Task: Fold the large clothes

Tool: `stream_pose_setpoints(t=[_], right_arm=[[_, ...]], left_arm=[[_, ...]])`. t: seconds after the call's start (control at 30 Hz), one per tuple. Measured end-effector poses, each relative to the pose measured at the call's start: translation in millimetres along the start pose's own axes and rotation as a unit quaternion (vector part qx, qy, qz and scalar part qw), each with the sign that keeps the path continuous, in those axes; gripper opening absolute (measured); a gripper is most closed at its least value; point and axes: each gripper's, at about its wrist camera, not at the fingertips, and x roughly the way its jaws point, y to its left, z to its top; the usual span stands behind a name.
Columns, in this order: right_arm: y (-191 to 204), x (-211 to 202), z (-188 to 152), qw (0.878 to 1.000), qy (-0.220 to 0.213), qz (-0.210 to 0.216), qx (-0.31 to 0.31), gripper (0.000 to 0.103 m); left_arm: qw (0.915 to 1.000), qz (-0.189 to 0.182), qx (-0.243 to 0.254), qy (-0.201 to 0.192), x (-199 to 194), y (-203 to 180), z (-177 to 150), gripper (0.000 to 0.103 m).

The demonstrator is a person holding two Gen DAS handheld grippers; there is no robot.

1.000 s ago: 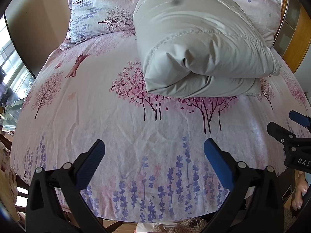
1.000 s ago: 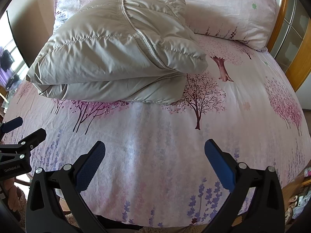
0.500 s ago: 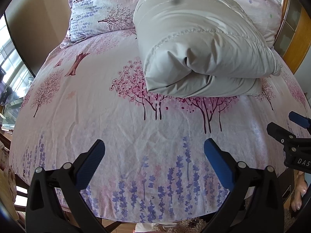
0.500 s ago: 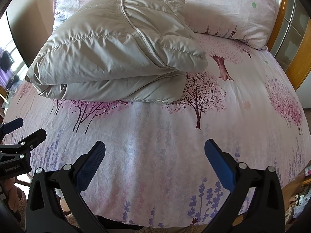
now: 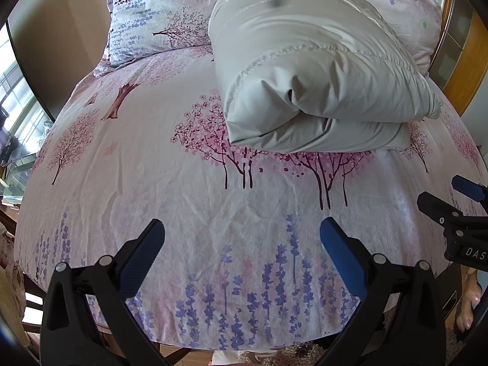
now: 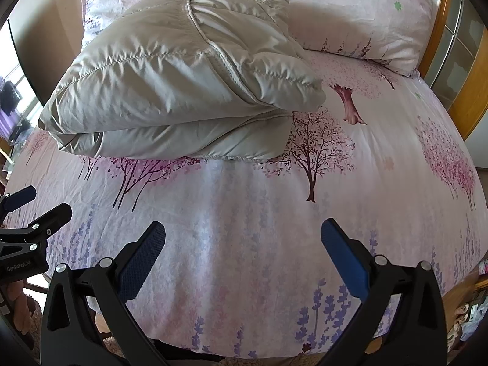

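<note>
A pale grey puffy jacket (image 5: 308, 70) lies folded into a thick bundle on the flowered bed sheet (image 5: 213, 201), near the pillows. It fills the upper left of the right wrist view as the same bundle (image 6: 183, 76). My left gripper (image 5: 241, 238) hangs open over the sheet near the bed's foot, well short of the jacket, with nothing between its blue pads. My right gripper (image 6: 242, 238) is also open and empty, level with the left one. Each gripper shows at the edge of the other's view: the right gripper (image 5: 457, 210) and the left gripper (image 6: 27, 213).
Two flowered pillows (image 5: 152, 15) (image 6: 366, 15) lean at the head of the bed behind the jacket. A wooden frame with glass panes (image 6: 451, 61) stands to the right. A window (image 5: 15, 116) is at the left. The bed's foot edge runs just under the grippers.
Almost nothing has moved. Both grippers stay open in place, and the folded jacket lies as before.
</note>
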Motion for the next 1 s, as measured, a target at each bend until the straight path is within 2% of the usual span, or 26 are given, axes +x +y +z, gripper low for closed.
stream_pose_setpoints(t=[1.0], right_arm=[[-2.3, 4.6, -0.4, 1.0, 0.004, 0.002, 0.008, 0.102]], left_arm=[[1.0, 0.0, 0.0, 0.001, 0.9, -2.0, 0.1, 0.101]])
